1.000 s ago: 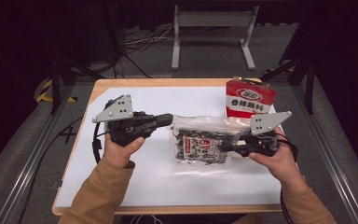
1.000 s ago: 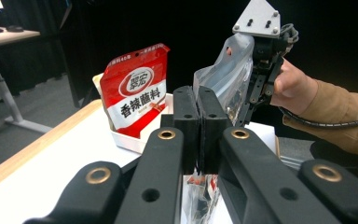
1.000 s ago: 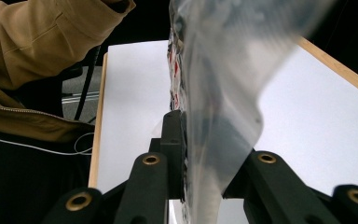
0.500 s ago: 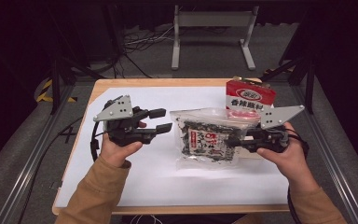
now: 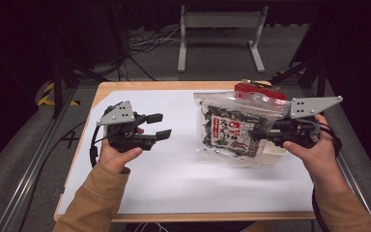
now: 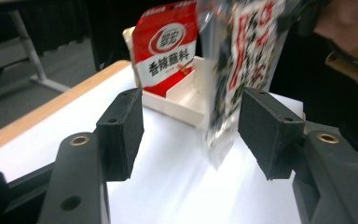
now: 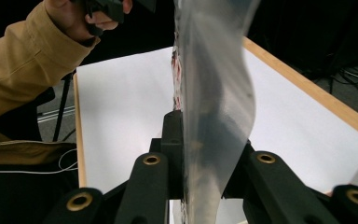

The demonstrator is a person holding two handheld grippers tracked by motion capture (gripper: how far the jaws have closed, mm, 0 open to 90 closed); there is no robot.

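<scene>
Work in hand: moving a clear bag of dark dried food (image 5: 232, 133), which has a red and white printed label, toward the white divided box (image 6: 186, 95) at the far right of the worktop (image 5: 174, 179).

Bag, where it is: lifted off the worktop and hanging upright from the right hand-held gripper (image 5: 265, 135); in the high view it is over the right half of the white sheet, just in front of the box and the red packet.

Right hand-held gripper: its jaws are clamped on the bag's edge; the right gripper view shows the clear film (image 7: 214, 107) pinched between the two black jaws and rising above them.

Left hand-held gripper (image 5: 157, 126): its jaws have just been opening and now stand apart with nothing between them. It is held over the left half of the worktop, well apart from the bag. In the left gripper view the bag (image 6: 237, 56) hangs beyond the gap, touching neither pad.

Red packet (image 6: 165, 49): already standing upright in the box, at its far end.

Box: at least one white compartment next to the red packet looks free in the left gripper view.

Done so far, judged: the bag is picked up, carried by one hand-held gripper alone, and the left one has let go.

Left to do, judged: bring the bag over the box, lower it into a free compartment beside the red packet, and release it.

Unclear: how many compartments the box has; the bag hides part of it.
</scene>
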